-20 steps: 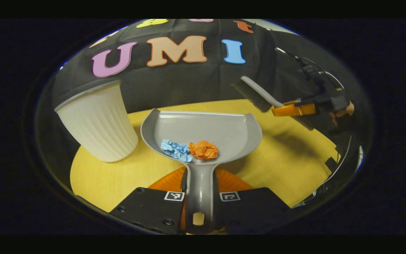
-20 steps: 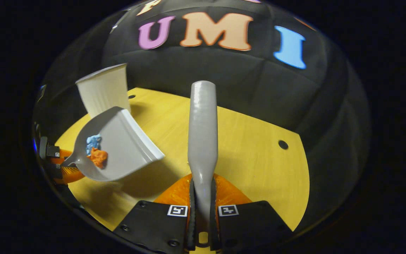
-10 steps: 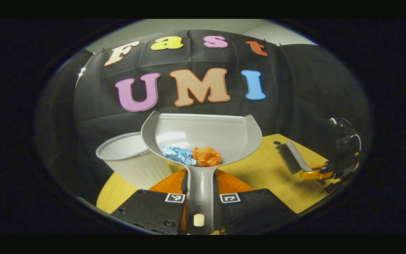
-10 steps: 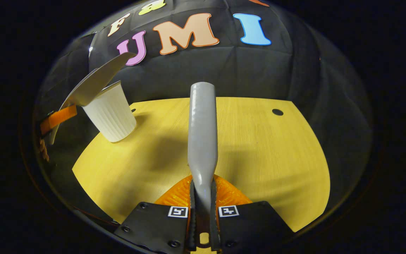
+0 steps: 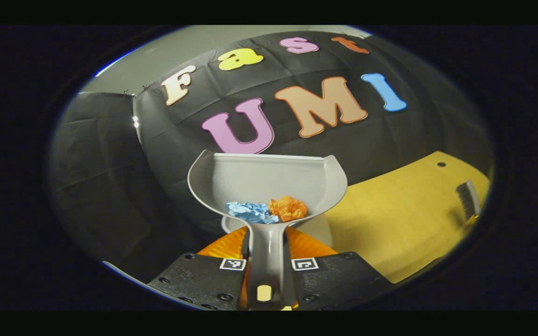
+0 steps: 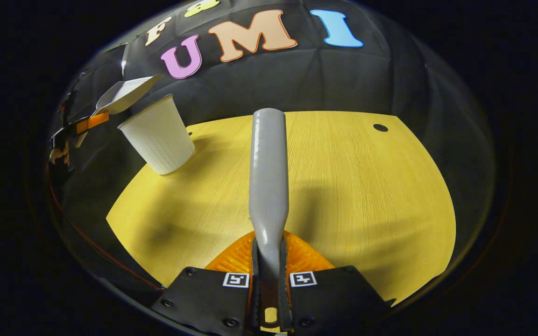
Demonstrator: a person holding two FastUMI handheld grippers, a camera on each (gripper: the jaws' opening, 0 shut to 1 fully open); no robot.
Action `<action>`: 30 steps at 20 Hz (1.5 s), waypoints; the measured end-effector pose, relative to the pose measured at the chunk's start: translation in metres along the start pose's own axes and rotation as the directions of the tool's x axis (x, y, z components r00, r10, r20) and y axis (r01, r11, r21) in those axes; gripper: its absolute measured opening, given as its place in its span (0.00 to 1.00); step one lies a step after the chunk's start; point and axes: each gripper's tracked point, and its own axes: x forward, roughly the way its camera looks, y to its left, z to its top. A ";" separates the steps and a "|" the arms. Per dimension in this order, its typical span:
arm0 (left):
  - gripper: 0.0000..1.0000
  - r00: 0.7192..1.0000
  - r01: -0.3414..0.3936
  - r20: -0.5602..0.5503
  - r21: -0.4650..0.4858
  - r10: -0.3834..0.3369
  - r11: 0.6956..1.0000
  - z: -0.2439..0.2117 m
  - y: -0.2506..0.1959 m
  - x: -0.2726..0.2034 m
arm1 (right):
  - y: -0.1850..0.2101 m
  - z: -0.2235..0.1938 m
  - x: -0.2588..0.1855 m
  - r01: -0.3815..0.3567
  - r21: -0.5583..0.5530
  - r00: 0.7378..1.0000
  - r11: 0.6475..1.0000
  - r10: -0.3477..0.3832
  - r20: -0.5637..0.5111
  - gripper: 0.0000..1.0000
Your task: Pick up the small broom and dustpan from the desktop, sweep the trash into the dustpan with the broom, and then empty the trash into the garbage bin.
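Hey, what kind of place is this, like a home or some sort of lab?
Most likely a staged recording booth, not a lived-in home. Black cloth hangs as the wall behind a yellow wooden tabletop, and the props are few: a white ribbed garbage bin, a grey dustpan and a broom.
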 end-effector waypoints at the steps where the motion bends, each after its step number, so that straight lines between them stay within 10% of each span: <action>1: 0.21 1.000 -0.020 -0.024 0.037 0.021 0.999 -0.005 0.001 0.002 | 0.000 0.002 0.000 0.000 -0.002 1.000 1.000 0.000 -0.004 0.17; 5: 0.21 0.992 -0.051 -0.102 0.185 0.071 0.981 -0.013 0.006 0.000 | 0.001 0.002 0.001 0.003 -0.012 1.000 1.000 -0.004 -0.022 0.17; 9: 0.22 0.986 -0.071 -0.103 0.450 0.131 0.890 -0.025 0.017 0.004 | 0.003 0.005 0.003 0.010 -0.027 0.999 1.000 -0.011 -0.040 0.17; 12: 0.20 0.984 -0.073 -0.079 0.635 0.159 0.769 -0.024 0.021 -0.001 | 0.006 0.007 0.004 0.011 -0.046 0.998 0.999 -0.014 -0.055 0.17; 16: 0.21 0.986 -0.050 -0.044 0.847 0.163 0.529 -0.027 0.026 -0.001 | 0.007 0.012 0.004 0.010 -0.063 0.998 0.998 -0.014 -0.066 0.17; 19: 0.21 0.988 -0.041 -0.029 0.894 0.149 0.446 -0.023 0.029 -0.007 | 0.007 0.013 0.005 0.009 -0.071 0.997 0.997 -0.014 -0.070 0.16; 24: 0.22 0.988 -0.034 -0.048 0.855 0.145 0.517 -0.027 0.024 -0.006 | 0.007 0.011 0.006 0.008 -0.073 0.998 0.997 -0.013 -0.065 0.17; 30: 0.23 0.981 -0.182 0.025 0.494 0.195 0.850 0.002 0.017 -0.024 | 0.009 0.024 -0.001 0.001 -0.024 1.000 1.000 -0.001 0.010 0.17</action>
